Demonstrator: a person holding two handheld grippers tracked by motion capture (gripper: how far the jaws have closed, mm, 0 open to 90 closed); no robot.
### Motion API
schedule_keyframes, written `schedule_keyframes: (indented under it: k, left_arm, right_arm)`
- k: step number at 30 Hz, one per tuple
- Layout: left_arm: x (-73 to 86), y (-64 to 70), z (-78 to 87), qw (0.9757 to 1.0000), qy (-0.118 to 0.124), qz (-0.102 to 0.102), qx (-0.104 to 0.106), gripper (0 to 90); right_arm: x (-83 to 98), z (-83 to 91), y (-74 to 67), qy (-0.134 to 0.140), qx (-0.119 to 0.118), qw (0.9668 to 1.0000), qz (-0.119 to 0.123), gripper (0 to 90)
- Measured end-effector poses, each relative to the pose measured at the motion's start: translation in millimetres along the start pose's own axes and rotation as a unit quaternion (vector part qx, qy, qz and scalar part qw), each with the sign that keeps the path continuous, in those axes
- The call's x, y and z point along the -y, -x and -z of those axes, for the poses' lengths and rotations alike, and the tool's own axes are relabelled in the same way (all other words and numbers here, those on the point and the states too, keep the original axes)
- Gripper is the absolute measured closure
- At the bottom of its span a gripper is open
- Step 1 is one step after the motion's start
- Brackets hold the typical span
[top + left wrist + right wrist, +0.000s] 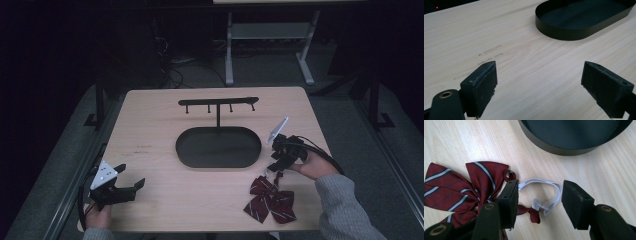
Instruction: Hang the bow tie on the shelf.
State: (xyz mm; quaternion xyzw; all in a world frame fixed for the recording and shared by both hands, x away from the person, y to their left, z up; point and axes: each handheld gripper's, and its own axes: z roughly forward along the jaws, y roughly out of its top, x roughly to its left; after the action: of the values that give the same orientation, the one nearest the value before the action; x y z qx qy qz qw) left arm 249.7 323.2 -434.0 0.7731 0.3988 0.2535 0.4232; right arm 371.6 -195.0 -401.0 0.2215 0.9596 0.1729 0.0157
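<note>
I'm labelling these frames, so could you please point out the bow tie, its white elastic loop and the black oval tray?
bow tie (446, 187): right gripper view, striped maroon wing.
white elastic loop (541, 182): right gripper view, top of loop.
black oval tray (218, 163): high view, near rim.

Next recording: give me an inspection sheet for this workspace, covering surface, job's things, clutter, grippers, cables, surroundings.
Surface: light wooden table, faint scuff marks left of centre.
Job's things: black oval metal tray at centre with an upright black hook rack rising from its far edge; dark red striped bow tie at near right, its white elastic loop lying on the wood.
Clutter: nothing seen.
Grippers: left gripper open over bare wood; right gripper open, jaws either side of the loop.
Cables: one black cable trailing from the right gripper.
Surroundings: dark room, grey floor, white table frame beyond.
</note>
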Motion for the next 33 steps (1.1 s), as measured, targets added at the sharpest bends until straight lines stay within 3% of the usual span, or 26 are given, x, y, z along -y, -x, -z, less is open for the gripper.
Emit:
schedule_keyframes:
  k: [33]
  left_arm:
    - [-0.8, 0.9, 0.3, 1.0000, 0.001, 0.001, 0.001, 13.1]
  right_arm:
    - [-3.6, -15.7, 10.9, -0.031, -0.003, 0.9995, -0.009, 53.7]
